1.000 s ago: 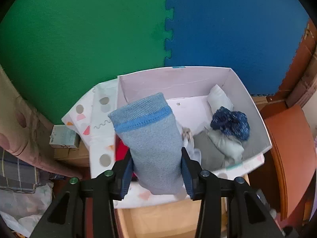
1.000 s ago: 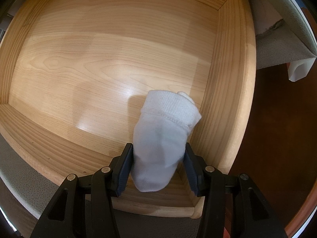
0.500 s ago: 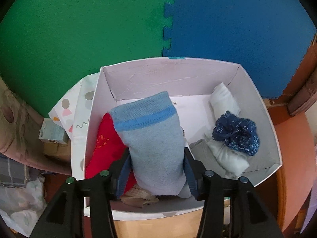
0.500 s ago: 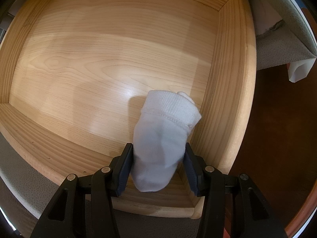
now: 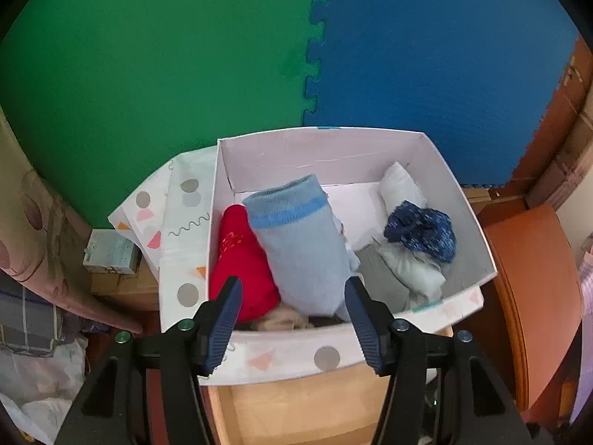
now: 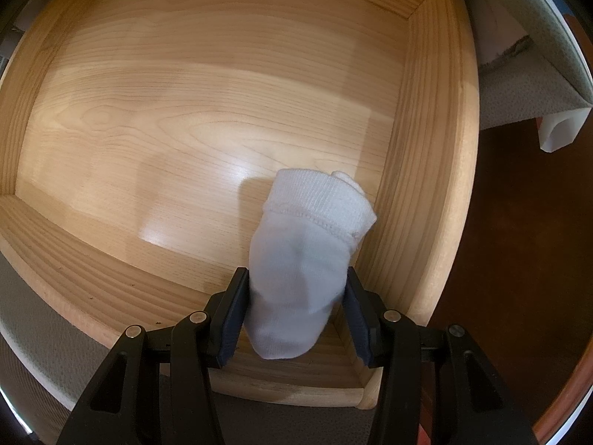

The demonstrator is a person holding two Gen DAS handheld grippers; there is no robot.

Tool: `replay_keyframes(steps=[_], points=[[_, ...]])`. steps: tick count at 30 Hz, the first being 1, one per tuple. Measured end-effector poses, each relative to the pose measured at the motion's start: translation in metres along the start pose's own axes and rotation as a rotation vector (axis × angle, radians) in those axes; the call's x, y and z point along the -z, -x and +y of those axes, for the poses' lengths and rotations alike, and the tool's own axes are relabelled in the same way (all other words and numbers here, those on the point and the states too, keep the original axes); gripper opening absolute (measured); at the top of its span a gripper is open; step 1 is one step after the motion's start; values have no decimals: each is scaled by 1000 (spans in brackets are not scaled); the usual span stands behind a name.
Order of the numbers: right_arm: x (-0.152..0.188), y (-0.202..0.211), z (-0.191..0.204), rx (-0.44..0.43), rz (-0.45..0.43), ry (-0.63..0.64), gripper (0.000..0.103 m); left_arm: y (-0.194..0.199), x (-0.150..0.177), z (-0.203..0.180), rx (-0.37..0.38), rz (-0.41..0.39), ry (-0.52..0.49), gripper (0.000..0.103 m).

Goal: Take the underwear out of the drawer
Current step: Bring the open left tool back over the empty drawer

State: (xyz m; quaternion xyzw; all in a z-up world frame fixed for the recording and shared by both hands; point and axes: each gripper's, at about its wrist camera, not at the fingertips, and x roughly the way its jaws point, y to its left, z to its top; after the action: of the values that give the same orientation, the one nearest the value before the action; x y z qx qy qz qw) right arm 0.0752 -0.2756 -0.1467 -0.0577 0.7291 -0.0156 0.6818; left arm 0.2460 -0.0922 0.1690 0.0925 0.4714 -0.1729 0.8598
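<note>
In the left wrist view my left gripper (image 5: 292, 296) hangs over a white patterned box (image 5: 281, 359). Its jaws stand open, and the light blue rolled underwear (image 5: 300, 248) lies free between them on the pile in the box, beside a red roll (image 5: 237, 256). In the right wrist view my right gripper (image 6: 294, 296) is shut on a white rolled underwear (image 6: 300, 270) and holds it over the near right corner of the wooden drawer (image 6: 433, 185). The drawer floor shows nothing else.
The box also holds a dark blue speckled bundle (image 5: 422, 230), white rolls (image 5: 402, 185) and a grey piece (image 5: 381, 282). Its lid (image 5: 174, 230) lies to the left. Green and blue foam mats (image 5: 315, 55) lie beyond. Brown furniture (image 5: 533, 296) stands on the right.
My left gripper lowered the light blue roll into the box and opened, and the roll now rests on the pile. My right gripper has stayed still with the white roll.
</note>
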Motion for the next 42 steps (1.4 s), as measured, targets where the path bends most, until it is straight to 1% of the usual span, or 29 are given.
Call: replay_keyframes(steps=[3, 6, 8, 12, 13, 14, 18, 23, 25, 29, 34, 37, 42], points=[[-3, -2, 4, 1, 0, 0, 45, 17, 14, 0, -26, -20, -23, 59], [-2, -2, 4, 1, 1, -1, 45, 33, 33, 4, -60, -49, -22, 59], [-2, -2, 2, 1, 2, -1, 45, 40, 49, 8, -64, -59, -8, 59], [-5, -2, 4, 2, 6, -2, 46, 44, 86, 20, -91, -52, 36, 59], [-6, -2, 4, 3, 7, -3, 46, 42, 96, 23, -111, -51, 46, 59], [-7, -2, 4, 3, 9, -2, 46, 40, 108, 24, -136, -50, 47, 59], [-9, -3, 5, 3, 13, -1, 46, 24, 143, 26, -186, -28, 58, 59], [-8, -2, 6, 4, 14, 0, 46, -8, 184, 17, -172, 33, 93, 59], [-9, -2, 6, 5, 12, -1, 46, -19, 196, 15, -166, 49, 115, 59], [-6, -1, 5, 15, 8, -5, 42, -43, 218, 5, -147, 80, 157, 59], [-3, 6, 1, 12, -21, -34, 37, -63, 230, -5, -158, 101, 159, 59], [0, 14, -5, 7, -65, -52, 37, -71, 236, -8, -174, 104, 153, 59], [6, 31, -10, 3, -166, -75, 36, -83, 245, -5, -169, 123, 204, 59]])
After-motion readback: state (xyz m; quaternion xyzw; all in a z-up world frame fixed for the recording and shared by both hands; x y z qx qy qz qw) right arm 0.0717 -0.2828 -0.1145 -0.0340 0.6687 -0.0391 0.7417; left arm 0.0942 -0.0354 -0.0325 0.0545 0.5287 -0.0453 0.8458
